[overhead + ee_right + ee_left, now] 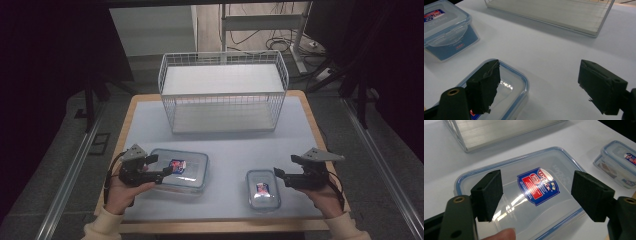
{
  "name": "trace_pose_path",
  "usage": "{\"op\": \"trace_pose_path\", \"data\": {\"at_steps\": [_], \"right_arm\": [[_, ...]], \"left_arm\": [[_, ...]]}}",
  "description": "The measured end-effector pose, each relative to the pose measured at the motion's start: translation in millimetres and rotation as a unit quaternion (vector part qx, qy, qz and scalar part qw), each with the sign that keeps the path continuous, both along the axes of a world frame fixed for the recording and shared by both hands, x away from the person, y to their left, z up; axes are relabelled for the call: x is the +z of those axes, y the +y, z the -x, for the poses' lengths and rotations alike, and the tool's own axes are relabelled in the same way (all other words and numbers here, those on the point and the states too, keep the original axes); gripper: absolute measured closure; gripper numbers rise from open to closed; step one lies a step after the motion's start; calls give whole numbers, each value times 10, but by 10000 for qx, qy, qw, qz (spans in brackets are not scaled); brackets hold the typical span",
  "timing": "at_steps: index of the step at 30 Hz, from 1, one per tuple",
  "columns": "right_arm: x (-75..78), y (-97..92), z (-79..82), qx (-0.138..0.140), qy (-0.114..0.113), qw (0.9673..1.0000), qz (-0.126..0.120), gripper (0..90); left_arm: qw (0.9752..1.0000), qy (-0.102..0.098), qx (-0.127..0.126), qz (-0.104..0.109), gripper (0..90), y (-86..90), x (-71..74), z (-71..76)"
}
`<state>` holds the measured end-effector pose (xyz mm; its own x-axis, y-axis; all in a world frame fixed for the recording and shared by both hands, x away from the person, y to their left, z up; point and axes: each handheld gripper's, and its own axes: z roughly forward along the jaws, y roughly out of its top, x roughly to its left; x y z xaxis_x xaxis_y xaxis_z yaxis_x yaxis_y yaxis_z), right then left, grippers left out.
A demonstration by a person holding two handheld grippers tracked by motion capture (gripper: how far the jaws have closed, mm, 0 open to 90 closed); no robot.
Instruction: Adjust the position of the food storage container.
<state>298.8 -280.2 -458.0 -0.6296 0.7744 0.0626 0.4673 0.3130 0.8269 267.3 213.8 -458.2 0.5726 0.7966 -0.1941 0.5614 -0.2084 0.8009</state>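
A large clear lidded container (187, 172) with a blue rim and a red-blue label lies at the table's front left. My left gripper (161, 166) hovers open over its left part; in the left gripper view the jaws straddle the lid (531, 167) and its label, apart from it. A small container (263, 189) of the same kind lies at the front right. My right gripper (285, 166) is open just right of it. In the right gripper view its left jaw hangs over the small container's corner (516, 82), and the right jaw is over bare table.
A white wire basket (223, 92) with a flat upper shelf stands at the back middle of the table (225, 145). The wooden table edge runs close behind both hands. The small container (619, 160) lies at the right of the left gripper view, the large one (446, 32) at the right gripper view's top left.
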Motion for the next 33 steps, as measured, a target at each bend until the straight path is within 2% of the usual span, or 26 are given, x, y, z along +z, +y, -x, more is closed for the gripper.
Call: {"op": "trace_pose_path", "data": {"at_steps": [6,9,12,13,14,15,16,17,18,21,22,23,24,27,28,29,31,32,33], "right_arm": [[-13,-40,26,-28,19,10000,15,182],[-7,-59,27,-57,7,10000,5,184],[-8,-81,22,-107,13,9999,-19,185],[-8,-81,22,-107,13,9999,-19,185],[-17,-84,17,-119,29,9999,-8,185],[-17,-84,17,-119,29,9999,-8,185],[-22,-87,14,-124,34,9999,1,185],[-26,-95,10,-136,43,9999,7,188],[-26,-99,9,-155,51,9999,4,188],[-31,-107,4,-167,56,9998,-25,190],[-38,-112,1,-180,64,9998,-37,191],[-41,-113,0,-186,73,9998,-37,191],[-45,-114,-2,-191,80,9998,-33,192],[-58,-115,-4,-183,104,9998,-44,193],[-62,-113,-5,-186,105,9998,-39,195],[-62,-113,-5,-186,105,9998,-39,195],[-73,-107,-8,-167,124,9998,-44,196],[-83,-99,-10,-160,140,9998,-23,196],[-83,-99,-10,-160,140,9998,-23,196]], "left_arm": [[9999,-86,18,75,316,-1,36,-7],[10000,-51,23,66,348,-3,30,-10],[10000,-33,-11,36,477,-13,25,-5],[10000,-19,-74,29,477,-17,29,-1],[9996,16,-270,56,648,-31,45,11],[9996,16,-270,56,702,-31,45,11],[9992,51,-387,97,702,-44,55,22],[9984,71,-548,111,801,-59,65,34],[9977,90,-659,128,839,-84,71,56],[9941,168,-1068,54,884,-192,62,123],[9911,215,-1312,-29,896,-282,32,172],[9897,252,-1409,-91,897,-331,4,199],[9897,252,-1409,-91,897,-331,4,199],[9856,373,-1587,-442,897,-474,-124,264],[9833,520,-1668,-507,897,-553,-244,287],[9833,520,-1668,-507,897,-553,-244,287],[9795,638,-1770,-726,897,-639,-360,289],[9787,644,-1751,-859,898,-727,-427,282],[9787,644,-1751,-859,898,-727,-427,282]]}}
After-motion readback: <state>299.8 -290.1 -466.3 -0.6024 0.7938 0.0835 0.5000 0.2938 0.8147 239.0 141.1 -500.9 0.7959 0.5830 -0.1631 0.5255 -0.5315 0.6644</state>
